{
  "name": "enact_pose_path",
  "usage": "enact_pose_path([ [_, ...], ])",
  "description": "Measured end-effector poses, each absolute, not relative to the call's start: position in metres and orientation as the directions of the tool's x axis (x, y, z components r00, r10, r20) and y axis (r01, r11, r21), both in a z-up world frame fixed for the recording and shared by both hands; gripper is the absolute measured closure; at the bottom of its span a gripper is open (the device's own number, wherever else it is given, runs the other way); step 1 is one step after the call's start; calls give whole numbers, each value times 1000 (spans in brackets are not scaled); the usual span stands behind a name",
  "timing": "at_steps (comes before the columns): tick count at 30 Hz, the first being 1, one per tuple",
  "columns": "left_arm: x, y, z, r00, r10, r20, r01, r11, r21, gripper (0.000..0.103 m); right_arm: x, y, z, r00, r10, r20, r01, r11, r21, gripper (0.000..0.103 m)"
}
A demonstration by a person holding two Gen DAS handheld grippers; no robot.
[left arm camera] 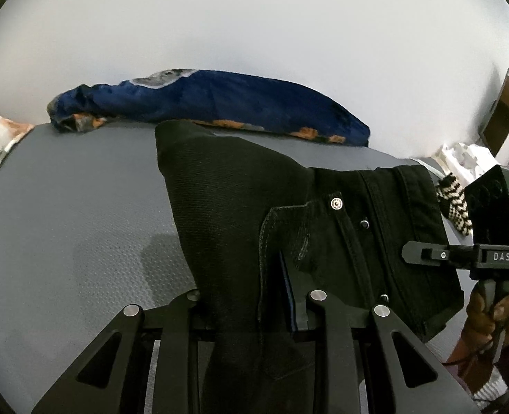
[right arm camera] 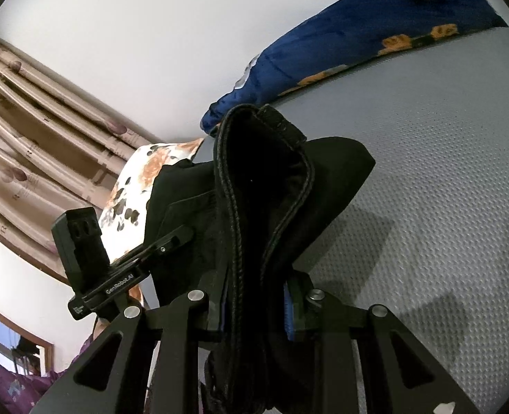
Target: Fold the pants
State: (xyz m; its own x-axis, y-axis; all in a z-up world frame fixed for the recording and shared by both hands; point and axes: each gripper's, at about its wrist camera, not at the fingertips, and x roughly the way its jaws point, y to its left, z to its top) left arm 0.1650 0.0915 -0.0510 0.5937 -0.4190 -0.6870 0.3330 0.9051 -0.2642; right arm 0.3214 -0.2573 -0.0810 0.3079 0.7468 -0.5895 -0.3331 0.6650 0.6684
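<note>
The black pants (left arm camera: 240, 207) hang lifted over a grey textured surface (left arm camera: 64, 241). My left gripper (left arm camera: 251, 310) is shut on the pants' cloth near the waistband with its metal button (left arm camera: 335, 203). My right gripper (right arm camera: 254, 310) is shut on a thick seamed edge of the pants (right arm camera: 261, 179). The right gripper also shows in the left wrist view (left arm camera: 413, 253) at the pants' right edge. The left gripper shows in the right wrist view (right arm camera: 182, 234) at the left. The lower part of the pants is hidden.
A blue blanket with orange flowers (left arm camera: 213, 103) lies along the far edge of the surface. A floral pillow (right arm camera: 140, 186) and beige curtains (right arm camera: 30, 131) are to the side. A black-and-white striped item (left arm camera: 454, 203) sits at the right.
</note>
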Motion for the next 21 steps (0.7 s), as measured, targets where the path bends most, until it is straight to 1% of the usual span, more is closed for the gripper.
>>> enact_pose_path([
  [21, 218, 139, -53, 636, -380, -672, 275, 925, -263, 77, 337, -229, -89, 296, 763, -575, -325, 647, 690, 80],
])
